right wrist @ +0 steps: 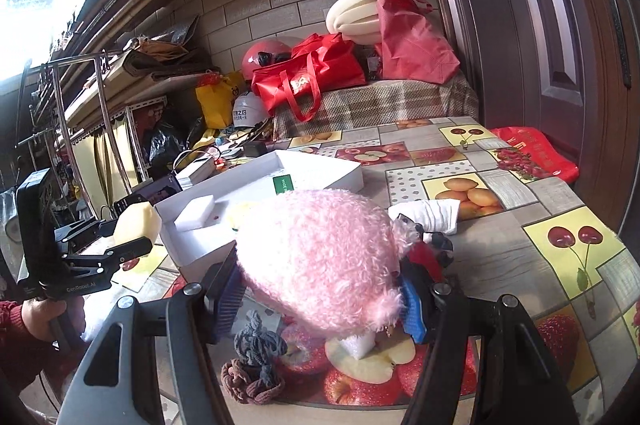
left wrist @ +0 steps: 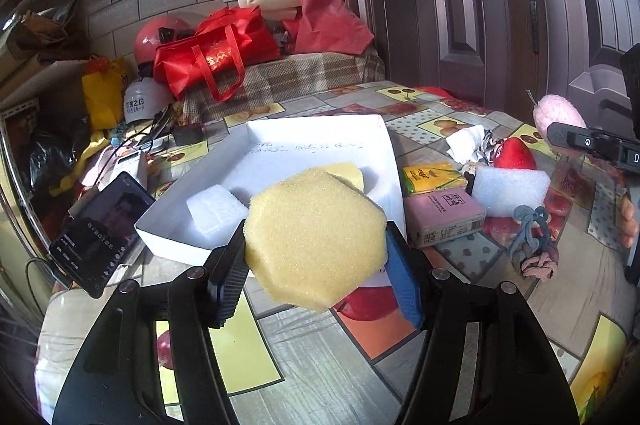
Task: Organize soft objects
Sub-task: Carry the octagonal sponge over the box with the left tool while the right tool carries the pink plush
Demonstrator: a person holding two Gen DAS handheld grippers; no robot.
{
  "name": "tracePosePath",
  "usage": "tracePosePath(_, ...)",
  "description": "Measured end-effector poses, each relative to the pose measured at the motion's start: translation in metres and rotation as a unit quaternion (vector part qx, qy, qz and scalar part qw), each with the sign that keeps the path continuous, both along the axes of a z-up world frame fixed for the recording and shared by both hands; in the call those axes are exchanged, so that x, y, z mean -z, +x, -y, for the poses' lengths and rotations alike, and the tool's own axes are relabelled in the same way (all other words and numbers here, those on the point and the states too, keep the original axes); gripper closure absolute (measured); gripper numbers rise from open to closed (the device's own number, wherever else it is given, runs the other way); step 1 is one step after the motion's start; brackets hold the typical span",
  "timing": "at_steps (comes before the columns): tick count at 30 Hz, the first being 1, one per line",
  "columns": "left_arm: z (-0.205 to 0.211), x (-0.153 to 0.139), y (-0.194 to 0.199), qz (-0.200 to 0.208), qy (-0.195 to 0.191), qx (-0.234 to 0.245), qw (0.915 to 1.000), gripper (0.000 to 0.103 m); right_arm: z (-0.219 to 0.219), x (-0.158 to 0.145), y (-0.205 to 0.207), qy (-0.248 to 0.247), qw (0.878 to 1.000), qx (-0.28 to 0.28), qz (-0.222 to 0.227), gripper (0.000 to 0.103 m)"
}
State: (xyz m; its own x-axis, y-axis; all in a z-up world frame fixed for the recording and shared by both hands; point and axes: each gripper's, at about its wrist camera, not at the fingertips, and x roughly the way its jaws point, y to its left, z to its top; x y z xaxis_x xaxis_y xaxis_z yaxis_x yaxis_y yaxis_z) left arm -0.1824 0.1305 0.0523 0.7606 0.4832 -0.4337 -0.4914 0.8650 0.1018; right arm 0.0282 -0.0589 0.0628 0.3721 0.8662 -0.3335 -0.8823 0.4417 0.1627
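Yellow sponge (left wrist: 316,241), hexagonal, coarse-celled: clamped between the jaws of the left gripper (left wrist: 316,265), which are closed onto its two sides, and held in the air just short of the near wall of the white box (left wrist: 384,141).
White box, shallow and open-topped, on the fruit-print tablecloth (left wrist: 460,305): contains a white foam block (left wrist: 216,211) at near left and a second yellow sponge (left wrist: 348,173) toward the middle.
Pink plush toy (right wrist: 324,257): pinched in the right gripper (right wrist: 320,289), jaws pressed into the fleece, above the table to the right of the box.

Step in hand, as judged: deposit the sponge. Carry it forward over the near wall, lower into the bare floor at far right, then release; the light squeeze needs easing only once it rests.

Clearances: phone (left wrist: 104,229) propped close at near left; tissue packs (left wrist: 444,217), foam slab (left wrist: 510,191) and knotted hair ties (left wrist: 534,245) crowd the right. Far half of the box stands open.
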Motion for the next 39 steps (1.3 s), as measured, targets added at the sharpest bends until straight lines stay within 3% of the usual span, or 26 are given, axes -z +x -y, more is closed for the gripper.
tracePosePath(12,-0.061,0.003,0.027,0.007,0.007,-0.074,0.9972,0.039,-0.074,0.004,-0.052,-0.025,0.996,-0.084,0.033,0.038)
tracePosePath(23,-0.098,0.001,0.045,0.020,-0.004,-0.090,0.9958,0.039,-0.129,0.014,-0.068,-0.052,0.993,-0.104,0.021,0.038)
tracePosePath(29,-0.126,0.001,0.048,0.031,-0.028,-0.111,0.9929,0.039,-0.160,0.016,-0.071,-0.066,0.993,-0.096,0.033,0.038)
tracePosePath(39,-0.142,0.003,0.080,-0.001,-0.005,-0.116,0.9932,0.039,-0.196,0.028,-0.036,-0.105,0.991,-0.066,-0.051,0.038)
